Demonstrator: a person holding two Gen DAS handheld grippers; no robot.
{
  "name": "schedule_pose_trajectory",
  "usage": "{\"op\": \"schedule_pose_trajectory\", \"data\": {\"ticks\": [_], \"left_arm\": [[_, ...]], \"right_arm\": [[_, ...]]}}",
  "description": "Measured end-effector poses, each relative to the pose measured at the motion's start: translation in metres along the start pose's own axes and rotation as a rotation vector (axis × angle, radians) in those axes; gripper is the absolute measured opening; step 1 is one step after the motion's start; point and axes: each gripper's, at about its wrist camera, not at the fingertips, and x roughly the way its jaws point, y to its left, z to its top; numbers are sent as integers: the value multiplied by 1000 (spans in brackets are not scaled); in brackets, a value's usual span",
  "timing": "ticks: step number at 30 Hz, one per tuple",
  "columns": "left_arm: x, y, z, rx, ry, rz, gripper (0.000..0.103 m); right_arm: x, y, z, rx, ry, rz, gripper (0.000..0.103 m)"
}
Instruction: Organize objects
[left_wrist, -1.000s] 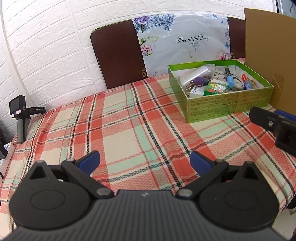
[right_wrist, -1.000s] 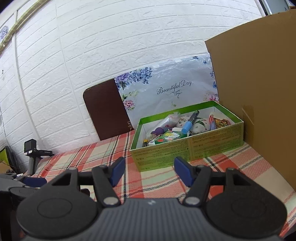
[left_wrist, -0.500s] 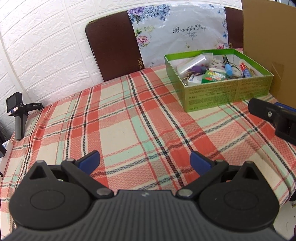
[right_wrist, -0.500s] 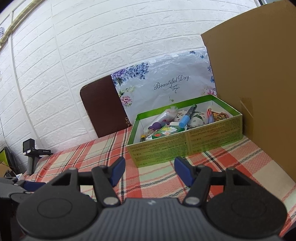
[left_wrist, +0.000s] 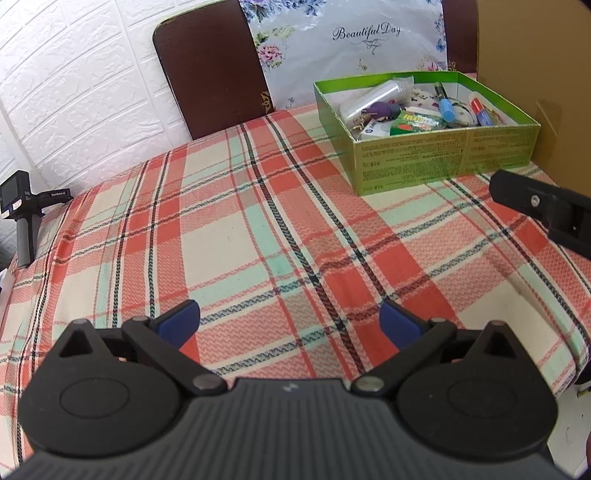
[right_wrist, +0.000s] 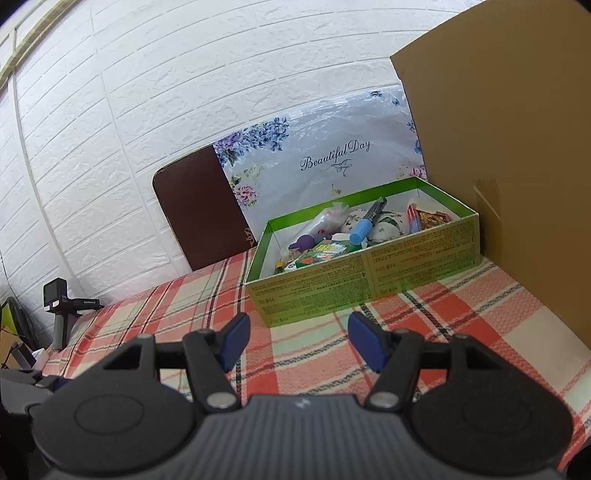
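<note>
Above the plaid cloth (left_wrist: 258, 221), both tools, left (left_wrist: 290, 323) and right (right_wrist: 297, 339), gape wide, near the green box (right_wrist: 369, 273).

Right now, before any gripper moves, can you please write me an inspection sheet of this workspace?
Surface: plaid tablecloth in red, cream and mint, slightly wrinkled.
Job's things: green cardboard box at the far right, open, filled with small items: blue-capped marker, purple toy, clear plastic bag, green packet, red-and-white tube.
Clutter: nothing seen outside the box.
Grippers: left gripper open, empty, over the cloth; right gripper open, empty, facing the box.
Cables: nothing seen.
Surroundings: white brick wall, brown board, floral "Beautiful Day" sheet, cardboard panel, small camera on a handle.
</note>
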Motion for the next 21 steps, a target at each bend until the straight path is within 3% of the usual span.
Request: {"op": "schedule_pose_trajectory", "data": {"ticks": [21], "left_arm": [[6, -1, -2, -6, 44, -26, 103]], "right_arm": [[6, -1, -2, 5, 28, 1, 62]]}}
